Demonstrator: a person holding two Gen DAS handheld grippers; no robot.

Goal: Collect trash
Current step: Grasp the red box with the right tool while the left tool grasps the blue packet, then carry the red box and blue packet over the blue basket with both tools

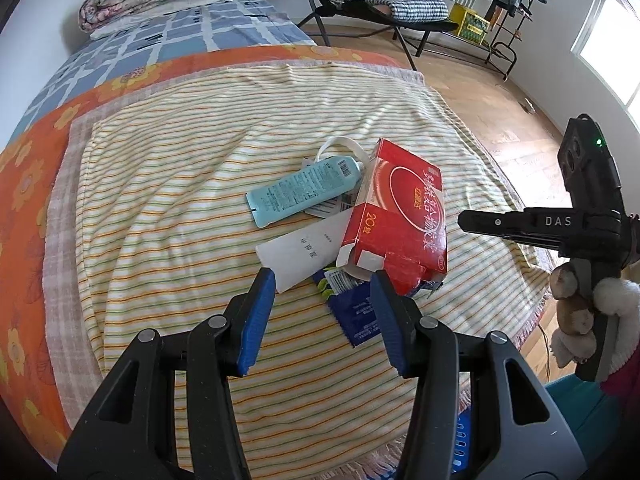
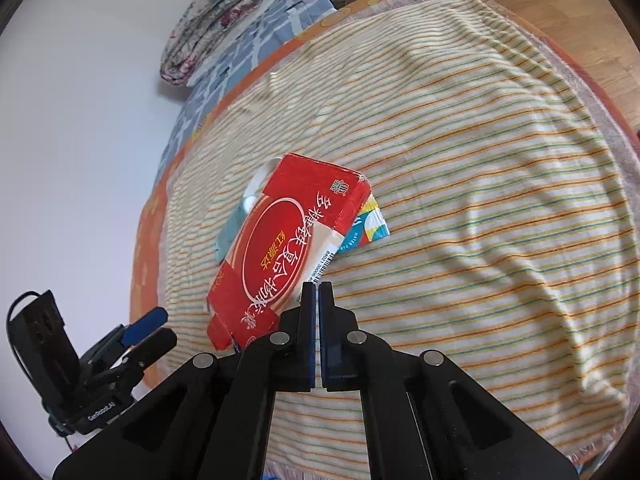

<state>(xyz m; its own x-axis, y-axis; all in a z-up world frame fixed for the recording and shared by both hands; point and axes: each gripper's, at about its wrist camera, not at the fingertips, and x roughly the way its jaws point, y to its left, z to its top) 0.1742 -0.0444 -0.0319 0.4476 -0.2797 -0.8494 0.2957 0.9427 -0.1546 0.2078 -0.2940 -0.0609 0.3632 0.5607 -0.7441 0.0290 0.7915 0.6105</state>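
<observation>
Our left tool (image 1: 323, 289) gapes wide; the right tool (image 2: 318, 292) is pinched narrow, empty. We should straddle the white paper slip (image 1: 302, 249) at twelve o'clock, avoiding the red cardboard box (image 1: 404, 216).

Black plastic left tongs (image 1: 322, 280) with ribbed blue pads (image 1: 258, 316), silver rivets; right tongs (image 2: 317, 292) alike, marked "DAS".

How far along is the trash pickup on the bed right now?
Nothing looks collected yet. The red box, teal tube, white paper slip and blue packet all lie piled on the striped blanket. The left hand-held gripper is open, holding nothing, by the paper and packet. The right hand-held gripper is shut and empty beside the box. Every item remains.
</observation>
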